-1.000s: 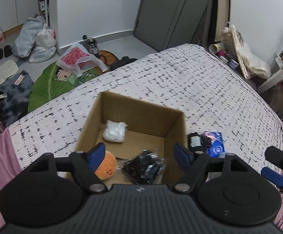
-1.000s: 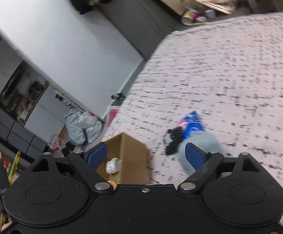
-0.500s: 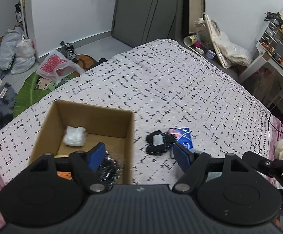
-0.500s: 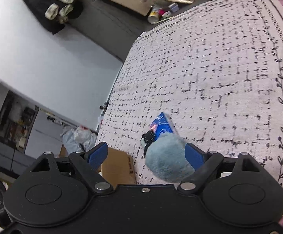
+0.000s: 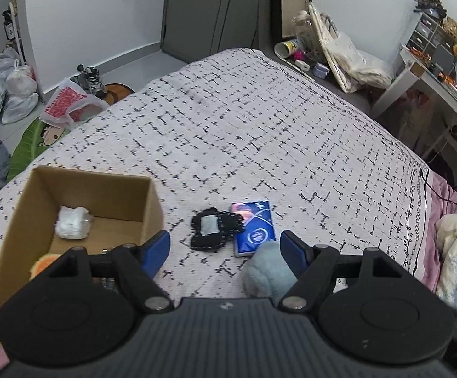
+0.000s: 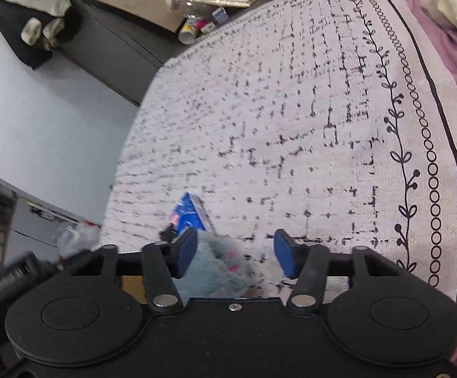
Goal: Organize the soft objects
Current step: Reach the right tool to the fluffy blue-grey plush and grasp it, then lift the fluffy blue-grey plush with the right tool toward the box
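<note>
A cardboard box (image 5: 152, 201) stands on the bed at the left and holds a white soft bundle (image 5: 72, 222) and an orange plush (image 5: 44, 263). A black soft item (image 5: 215, 231) and a blue packet (image 5: 255, 228) lie on the bedspread right of the box. A grey-blue fluffy plush (image 5: 267, 272) lies just in front of them. My left gripper (image 5: 225, 249) is open above the bedspread, the plush near its right finger. My right gripper (image 6: 233, 253) is open, with the plush (image 6: 219, 264) between its fingers against the left one.
The bed has a white black-flecked cover (image 5: 259, 132) with a pink sheet (image 5: 442, 201) at its right edge. Bags (image 5: 4, 91) and shoes sit on the floor at the far left. A desk (image 5: 433, 82) and clutter stand at the far right.
My left gripper swung right, from over the box to over the bedspread items. My right gripper moved down and in over the grey-blue plush, which now lies between its fingers.
</note>
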### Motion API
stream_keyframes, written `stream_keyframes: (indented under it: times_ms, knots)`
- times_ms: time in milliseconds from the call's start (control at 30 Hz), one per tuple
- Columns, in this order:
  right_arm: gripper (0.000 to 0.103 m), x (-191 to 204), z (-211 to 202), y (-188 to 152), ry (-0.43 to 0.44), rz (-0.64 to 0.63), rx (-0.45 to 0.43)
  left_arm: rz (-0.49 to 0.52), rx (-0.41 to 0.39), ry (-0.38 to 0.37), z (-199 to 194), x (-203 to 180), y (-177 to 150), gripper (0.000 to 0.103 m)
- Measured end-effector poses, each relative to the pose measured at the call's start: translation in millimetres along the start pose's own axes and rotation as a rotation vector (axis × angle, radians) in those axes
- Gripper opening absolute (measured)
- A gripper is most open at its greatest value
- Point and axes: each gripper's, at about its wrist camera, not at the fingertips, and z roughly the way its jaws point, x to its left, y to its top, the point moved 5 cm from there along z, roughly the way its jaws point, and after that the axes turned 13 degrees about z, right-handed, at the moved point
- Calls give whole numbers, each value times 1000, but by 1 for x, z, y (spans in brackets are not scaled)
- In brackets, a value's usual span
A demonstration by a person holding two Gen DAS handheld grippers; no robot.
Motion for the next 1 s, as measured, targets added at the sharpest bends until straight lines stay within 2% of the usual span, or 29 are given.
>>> stream_keyframes:
  times_ms: [67,233,367,667,767,900,1000]
  knots:
    - [45,-3,9,-3,-8,7,27,8,13,-2,6,-8,1,75]
    - [45,3,22,-11,3,-2,75,26,38,-16,16,-24,1,75]
    - [56,5,30,-16,43,21,135,36,39,-14,19,-30,1,75]
    - [57,1,36,-22,126,125,227,-42,91,-2,35,-20,-8,75]
    - [55,1,38,-24,149,147,243,-56,111,-6,39,-18,-10,75]
    - [39,6,42,-29,186,159,276,-54,115,-14,41,-18,-12,75]
    - [33,7,45,-31,187,165,285,-45,125,-22,44,-17,-14,72]
